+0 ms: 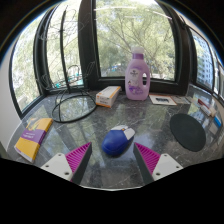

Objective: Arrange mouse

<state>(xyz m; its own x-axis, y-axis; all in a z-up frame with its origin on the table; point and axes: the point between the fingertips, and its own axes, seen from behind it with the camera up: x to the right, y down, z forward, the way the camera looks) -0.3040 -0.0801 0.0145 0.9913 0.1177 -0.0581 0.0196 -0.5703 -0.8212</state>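
Tongs (109, 160) level, spread wide, mouse (118, 140) just ahead.

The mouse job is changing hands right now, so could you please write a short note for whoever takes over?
Gripper: open, empty, pads apart, pointing at the mouse.
Mouse: blue and white, lying on the glass table just ahead of the fingers, roughly centred between them, untouched.
Round black pad: on the table, off to the right of the mouse, nothing on it.
Also about: purple bottle and small box at the back, yellow packet to the left.
Done: approach only.
Left: close on the mouse, then place it, probably on the black pad.
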